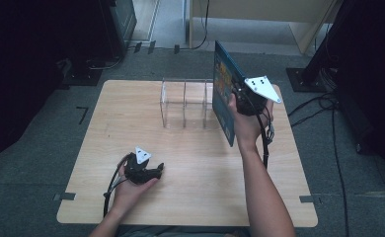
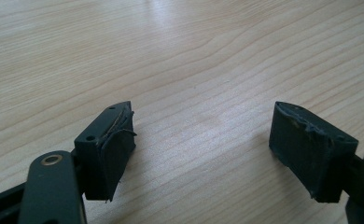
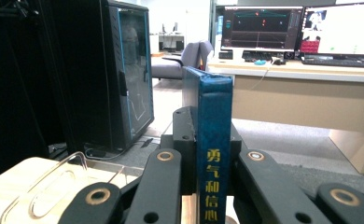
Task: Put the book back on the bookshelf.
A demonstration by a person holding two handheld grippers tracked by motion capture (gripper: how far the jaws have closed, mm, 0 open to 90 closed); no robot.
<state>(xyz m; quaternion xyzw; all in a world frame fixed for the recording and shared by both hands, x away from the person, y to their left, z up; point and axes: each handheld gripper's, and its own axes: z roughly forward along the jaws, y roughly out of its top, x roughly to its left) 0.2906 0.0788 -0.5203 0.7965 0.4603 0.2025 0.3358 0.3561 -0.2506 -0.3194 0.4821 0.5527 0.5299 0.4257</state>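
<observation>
A blue book (image 1: 225, 91) is held upright in the air, clamped by its spine in the right gripper (image 1: 240, 98), just beside the right end of a clear divided rack (image 1: 185, 101) on the wooden counter (image 1: 190, 187). The left gripper (image 1: 153, 170) rests on the counter, jaws apart and empty. The book seems about to be slotted in; next it must be lowered, kept vertical, into a compartment.

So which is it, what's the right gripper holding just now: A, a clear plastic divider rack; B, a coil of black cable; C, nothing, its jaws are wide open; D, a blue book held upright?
D: the right gripper has its jaws clamped on the spine of the blue book, which stands upright.
</observation>
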